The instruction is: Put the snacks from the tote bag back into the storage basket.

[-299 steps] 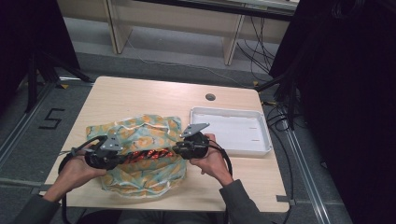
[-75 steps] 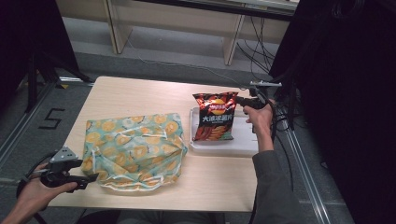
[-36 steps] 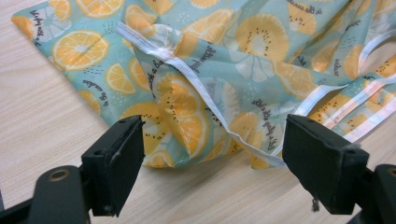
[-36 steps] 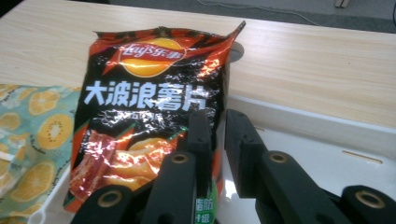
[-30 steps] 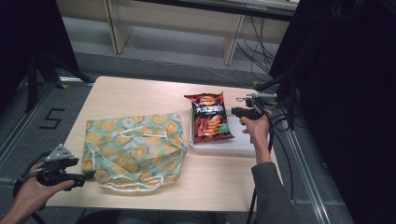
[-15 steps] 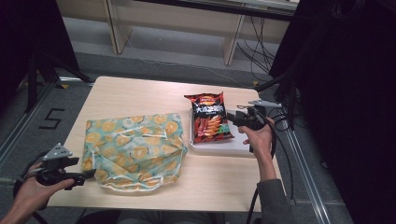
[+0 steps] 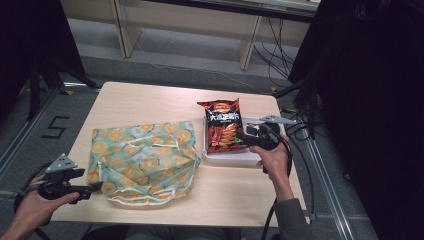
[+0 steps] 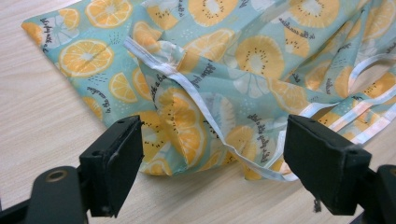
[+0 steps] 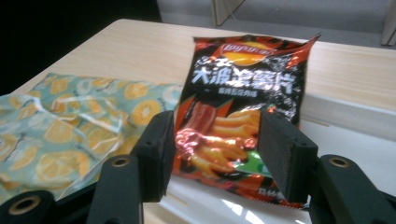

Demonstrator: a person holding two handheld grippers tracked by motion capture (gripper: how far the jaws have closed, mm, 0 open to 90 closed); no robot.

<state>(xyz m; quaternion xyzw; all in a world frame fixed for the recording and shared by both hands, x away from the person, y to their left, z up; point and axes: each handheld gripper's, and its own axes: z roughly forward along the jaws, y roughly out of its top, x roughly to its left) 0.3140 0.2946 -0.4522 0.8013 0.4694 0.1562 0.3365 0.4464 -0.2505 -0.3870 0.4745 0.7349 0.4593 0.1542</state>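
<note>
On white tray [image 7: 260,155] at counter's [image 7: 150,100] right lies chip bag [image 7: 224,125]; right gripper [image 9: 217,140] fingers spread, left gripper [image 8: 212,163] spread w/ nothing held, near fruit-print bag [image 7: 142,160]. Risk: bag slides off tray if nudged.

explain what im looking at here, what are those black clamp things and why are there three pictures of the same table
There is no robot here. A person sits at a wooden table and holds a hand tool in each hand: a two-jaw gripper with a small camera riding on it.

The high view looks down from above. The left gripper is at the table's near left edge; the right gripper is over at the right.

The other two pictures come from the grippers' own cameras, so each shows its two black jaws rising from the bottom.

On the table lies a cloth bag printed with orange slices, and a white tray with a red and black crisp packet in it.

Nothing is held: both grippers are open. The left one points at the bag, the right one at the packet.
</note>
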